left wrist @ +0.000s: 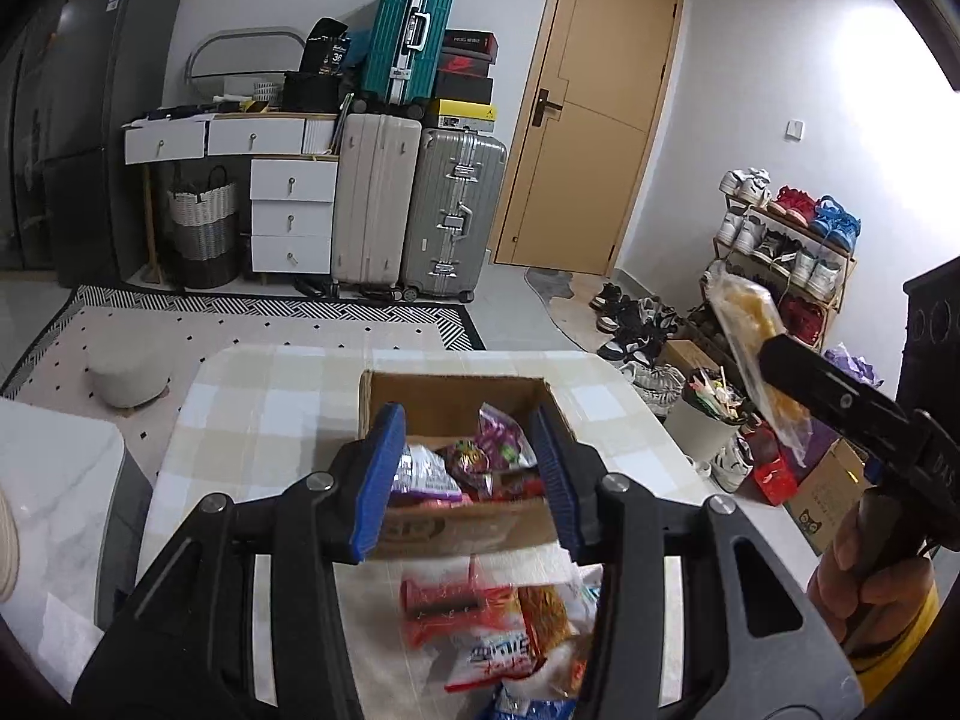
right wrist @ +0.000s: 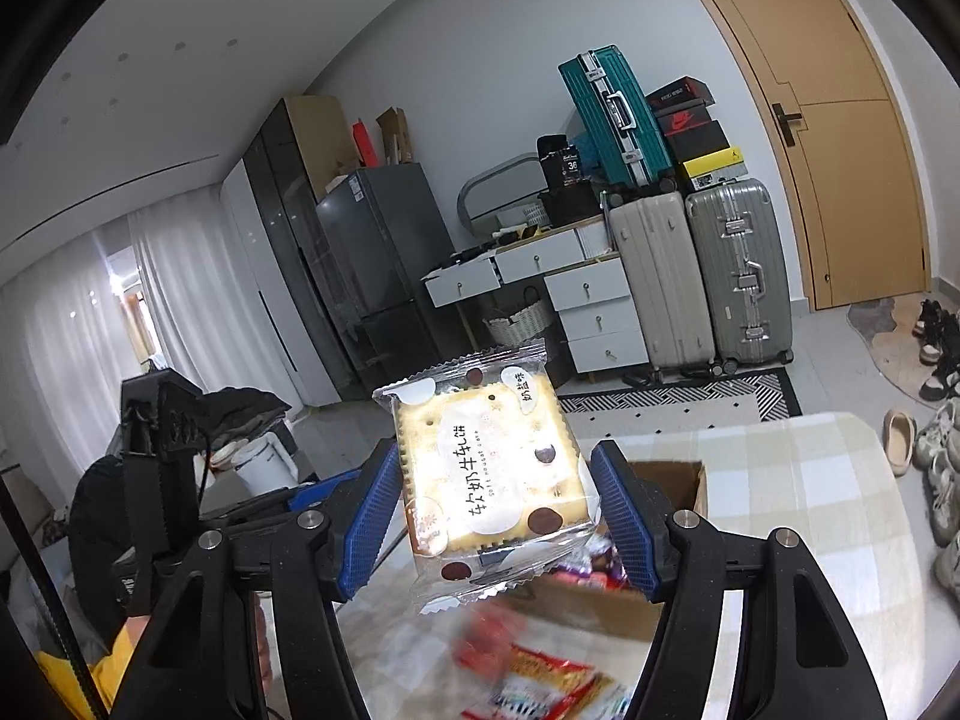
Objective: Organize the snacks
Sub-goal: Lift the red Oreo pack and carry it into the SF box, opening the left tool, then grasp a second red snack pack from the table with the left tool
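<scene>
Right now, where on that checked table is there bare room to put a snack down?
The checked tablecloth is bare left of the cardboard box and behind it. The box holds several packets, and the loose snack packets crowd the near edge.

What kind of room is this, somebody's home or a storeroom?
Most likely a lived-in home, perhaps a living room near the entrance. A shoe rack full of sneakers stands by a wooden door, suitcases are stacked beside a white drawer unit, and a fridge stands along the wall.
</scene>
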A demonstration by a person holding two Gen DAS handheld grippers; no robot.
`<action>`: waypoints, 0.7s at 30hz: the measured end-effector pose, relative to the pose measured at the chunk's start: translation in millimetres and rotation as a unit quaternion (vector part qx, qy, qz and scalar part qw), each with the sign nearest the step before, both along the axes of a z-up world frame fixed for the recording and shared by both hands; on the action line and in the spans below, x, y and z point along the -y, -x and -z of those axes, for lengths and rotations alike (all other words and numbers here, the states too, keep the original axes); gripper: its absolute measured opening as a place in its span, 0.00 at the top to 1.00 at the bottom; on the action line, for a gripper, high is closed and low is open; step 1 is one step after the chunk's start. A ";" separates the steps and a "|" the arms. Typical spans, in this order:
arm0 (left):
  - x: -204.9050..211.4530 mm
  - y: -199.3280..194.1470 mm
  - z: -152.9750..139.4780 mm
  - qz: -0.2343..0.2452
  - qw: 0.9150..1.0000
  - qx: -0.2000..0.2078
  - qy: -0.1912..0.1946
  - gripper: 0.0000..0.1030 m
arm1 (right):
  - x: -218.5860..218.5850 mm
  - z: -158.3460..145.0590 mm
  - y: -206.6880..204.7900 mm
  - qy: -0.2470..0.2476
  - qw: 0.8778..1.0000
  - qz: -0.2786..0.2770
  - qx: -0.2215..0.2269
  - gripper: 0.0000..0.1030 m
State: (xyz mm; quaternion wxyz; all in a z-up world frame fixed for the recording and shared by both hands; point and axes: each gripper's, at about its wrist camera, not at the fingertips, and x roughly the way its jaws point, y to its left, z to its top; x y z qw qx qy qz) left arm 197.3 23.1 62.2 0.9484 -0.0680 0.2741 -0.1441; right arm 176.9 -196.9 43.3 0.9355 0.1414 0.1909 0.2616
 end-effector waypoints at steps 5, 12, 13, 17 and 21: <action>14.0 -40.4 -3.1 0.009 1.000 -0.008 -0.018 0.62 | -3.7 2.2 -31.0 0.007 1.000 -0.004 -0.008 0.36; -0.2 -54.5 35.0 0.018 0.998 -0.052 -0.001 0.65 | -4.5 34.5 -44.3 -0.013 0.999 -0.020 -0.041 0.36; -6.5 -50.3 43.5 0.012 0.998 -0.054 0.001 0.65 | -5.2 40.3 -43.0 -0.014 0.999 -0.024 -0.042 0.36; -26.5 -37.6 88.9 0.012 0.997 -0.079 -0.007 0.54 | -6.2 63.3 -36.4 -0.024 0.997 -0.035 -0.057 0.36; -35.6 -42.2 151.9 0.016 0.989 -0.143 -0.029 0.41 | -3.6 78.8 -35.6 -0.034 0.996 -0.034 -0.076 0.36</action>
